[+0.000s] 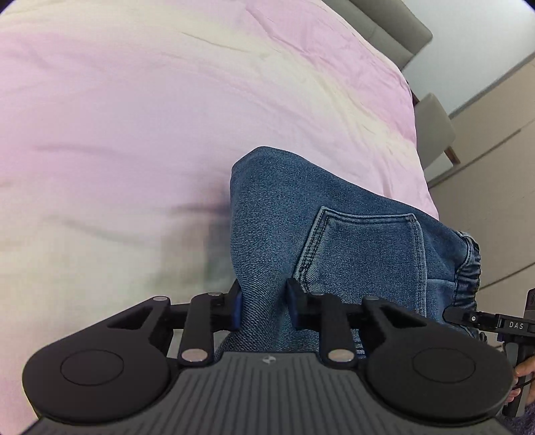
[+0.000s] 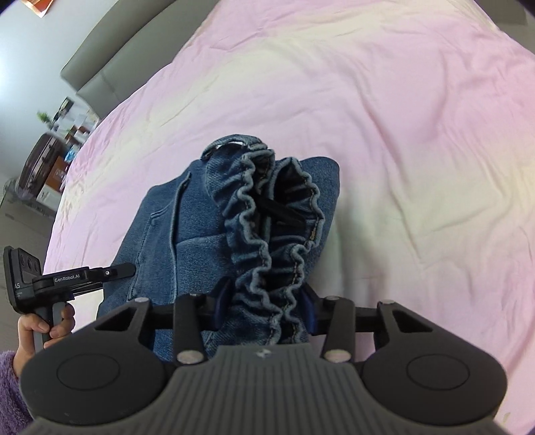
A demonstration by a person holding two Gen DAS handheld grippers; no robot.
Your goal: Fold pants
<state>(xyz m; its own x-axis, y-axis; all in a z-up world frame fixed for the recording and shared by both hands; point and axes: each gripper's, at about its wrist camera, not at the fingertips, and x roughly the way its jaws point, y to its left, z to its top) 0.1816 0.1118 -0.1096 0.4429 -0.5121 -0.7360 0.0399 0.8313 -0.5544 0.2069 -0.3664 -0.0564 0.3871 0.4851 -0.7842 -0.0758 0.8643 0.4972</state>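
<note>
A pair of blue denim pants [image 1: 337,241] hangs above a pink bed cover, held at two places. My left gripper [image 1: 264,306] is shut on a fold of the denim beside a back pocket [image 1: 364,247]. My right gripper [image 2: 264,301] is shut on the gathered elastic waistband [image 2: 267,217], whose ruffled edges bunch up between the pads. The rest of the pants [image 2: 167,234] drapes down and away to the left in the right wrist view. Each gripper shows at the edge of the other's view, the right gripper [image 1: 468,316] and the left gripper [image 2: 123,269].
The pink bed cover [image 1: 133,134] fills most of both views, wrinkled. A grey headboard [image 1: 384,30] and a grey chair [image 1: 434,134] stand beyond the bed edge. A hand [image 2: 40,328] in a purple fleece sleeve holds the left handle. Shelves with clutter [image 2: 50,160] stand far left.
</note>
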